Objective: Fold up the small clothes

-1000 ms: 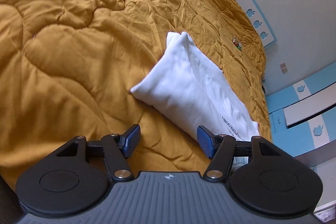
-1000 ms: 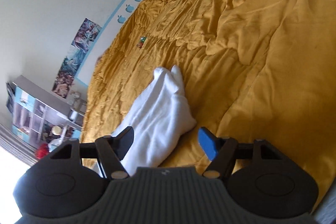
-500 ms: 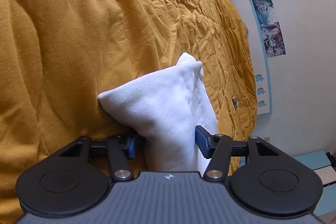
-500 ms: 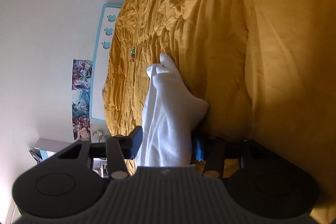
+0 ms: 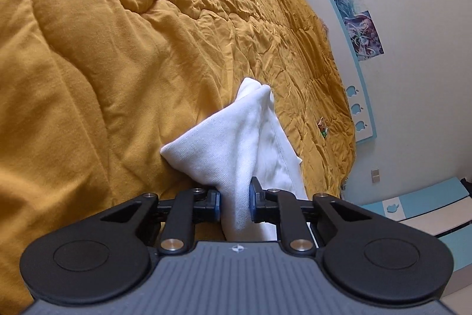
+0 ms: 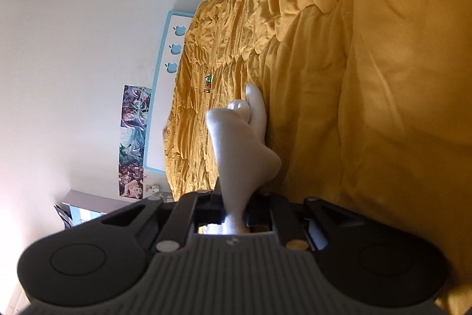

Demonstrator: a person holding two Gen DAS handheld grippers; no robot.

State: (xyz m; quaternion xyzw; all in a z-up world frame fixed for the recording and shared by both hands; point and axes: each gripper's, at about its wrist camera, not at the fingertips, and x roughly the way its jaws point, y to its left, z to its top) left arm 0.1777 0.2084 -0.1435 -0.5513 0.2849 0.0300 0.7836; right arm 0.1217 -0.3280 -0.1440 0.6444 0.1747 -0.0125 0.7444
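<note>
I read no legible writing or brand on anything here. The only marks are apple-shaped cutouts on the blue-edged headboard panel (image 5: 358, 111): I count three in each view. A strip of posters (image 6: 134, 138) hangs on the wall beside that panel; its artwork is too blurred for me to make out any text.

I count one white garment (image 5: 233, 149), lying on the mustard quilt (image 5: 103, 78). It is folded into a long bundle that runs from my grippers toward the headboard panel, with its far tip pointing at that panel.

My left gripper (image 5: 235, 204) has both blue pads pressed against the near end of the garment, so its jaws are clamped on the cloth. One corner of the bundle sticks out to the side of the garment away from the panel.

My right gripper (image 6: 234, 211) pinches a narrow neck of the same garment (image 6: 242, 149) between its jaws, nearly fully drawn together. Beyond the jaws the cloth widens and rests against the quilt (image 6: 368, 78).

I count one small red-and-green object (image 5: 322, 127) on the quilt, between the garment and the headboard panel, well apart from the garment. I cannot tell what it is.
</note>
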